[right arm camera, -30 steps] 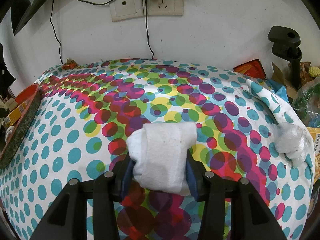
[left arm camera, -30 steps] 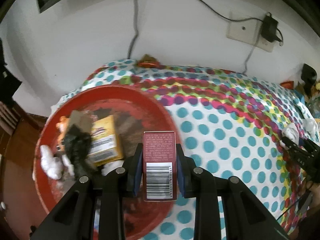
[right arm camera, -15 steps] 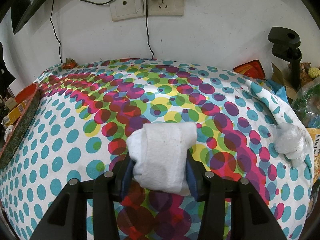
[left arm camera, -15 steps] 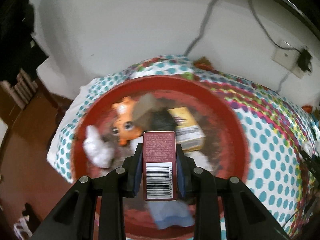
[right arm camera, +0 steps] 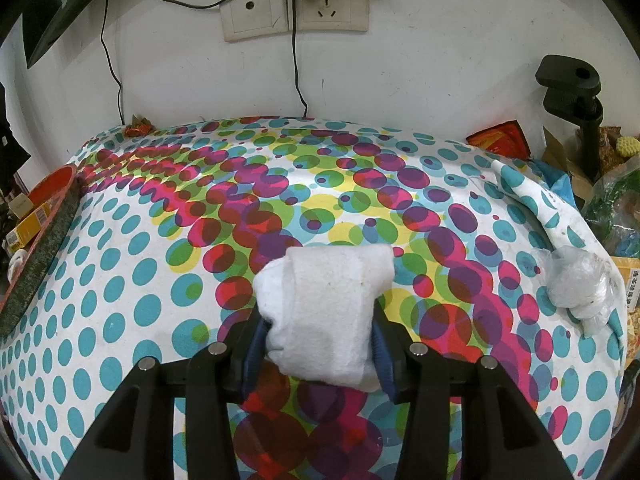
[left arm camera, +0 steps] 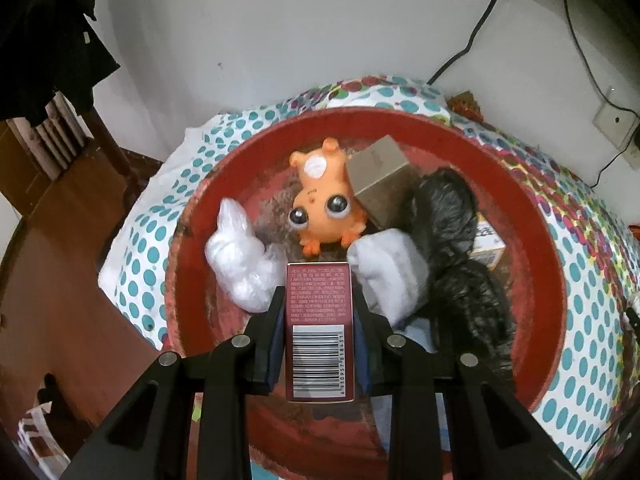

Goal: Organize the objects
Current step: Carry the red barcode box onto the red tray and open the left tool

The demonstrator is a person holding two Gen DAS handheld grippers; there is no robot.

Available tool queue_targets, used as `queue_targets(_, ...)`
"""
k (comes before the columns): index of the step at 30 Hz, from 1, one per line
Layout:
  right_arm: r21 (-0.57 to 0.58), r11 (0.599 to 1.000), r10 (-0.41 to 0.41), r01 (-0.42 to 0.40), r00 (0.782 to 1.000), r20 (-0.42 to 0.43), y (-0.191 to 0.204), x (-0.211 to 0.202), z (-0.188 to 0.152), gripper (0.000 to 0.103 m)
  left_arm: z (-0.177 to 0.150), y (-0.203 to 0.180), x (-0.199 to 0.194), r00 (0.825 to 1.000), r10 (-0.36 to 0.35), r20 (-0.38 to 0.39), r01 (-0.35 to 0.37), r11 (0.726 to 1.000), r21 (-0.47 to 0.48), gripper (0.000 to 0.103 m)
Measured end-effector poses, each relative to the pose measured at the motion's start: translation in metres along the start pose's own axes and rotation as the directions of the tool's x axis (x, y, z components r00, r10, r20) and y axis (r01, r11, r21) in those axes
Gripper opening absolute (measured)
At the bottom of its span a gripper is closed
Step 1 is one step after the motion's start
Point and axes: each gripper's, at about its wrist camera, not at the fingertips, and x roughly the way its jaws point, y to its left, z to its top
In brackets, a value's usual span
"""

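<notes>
My left gripper [left arm camera: 320, 332] is shut on a dark red box [left arm camera: 320, 332] with a barcode, held over the red round tray [left arm camera: 532, 240]. In the tray lie an orange toy animal [left arm camera: 324, 208], a tan box [left arm camera: 380, 168], a white plastic wad [left arm camera: 240, 264], a white rolled cloth [left arm camera: 388, 272], a black plastic bag [left arm camera: 452, 240] and a yellow box [left arm camera: 486, 246]. My right gripper [right arm camera: 320, 344] is shut on a white rolled cloth [right arm camera: 328, 300] above the dotted tablecloth [right arm camera: 120, 280]. The tray's rim [right arm camera: 44, 236] shows at the far left of the right wrist view.
A clear plastic wad [right arm camera: 576, 284] lies at the cloth's right edge beside packets and a black clamp stand [right arm camera: 576, 96]. Wall sockets [right arm camera: 292, 12] with cables sit behind the table. A wooden chair [left arm camera: 60, 208] stands left of the tray, and a small orange wrapper [right arm camera: 138, 128] lies by the wall.
My left gripper carried the red box leftward from the tray's right rim to over the tray's middle and sank a little. The right gripper and its white cloth stayed still.
</notes>
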Motion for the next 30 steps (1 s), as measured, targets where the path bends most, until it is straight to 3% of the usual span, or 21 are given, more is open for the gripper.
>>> queue_targets(14, -0.001, 1.0, -0.002, 0.002, 1.0, 0.0, 0.001, 0.0, 0.0, 0.047, -0.002, 0.0, 0.017, 1.0, -0.017, -0.014, 0.018, 1.0, 0.008, 0.028)
queue_targets(19, -0.001, 1.0, -0.002, 0.002, 1.0, 0.0, 0.001, 0.0, 0.0, 0.047, -0.003, -0.002, 0.015, 1.0, -0.002, 0.002, 0.002, 1.0, 0.027, 0.043)
queue_targets(23, 0.0, 1.0, -0.002, 0.002, 1.0, 0.0, 0.001, 0.0, 0.0, 0.048, -0.004, -0.004, 0.01, 0.999, 0.024, 0.028, -0.025, 0.999, 0.048, 0.066)
queue_targets(28, 0.0, 1.0, -0.001, 0.001, 1.0, 0.001, 0.001, 0.0, 0.0, 0.048, -0.005, -0.005, -0.002, 0.998, 0.025, 0.057, -0.029, 0.997, 0.066, 0.072)
queue_targets(30, -0.002, 1.0, -0.005, 0.005, 1.0, 0.003, 0.001, -0.001, 0.0, 0.047, -0.006, -0.004, -0.007, 0.998, 0.015, 0.063, -0.019, 0.998, 0.061, 0.081)
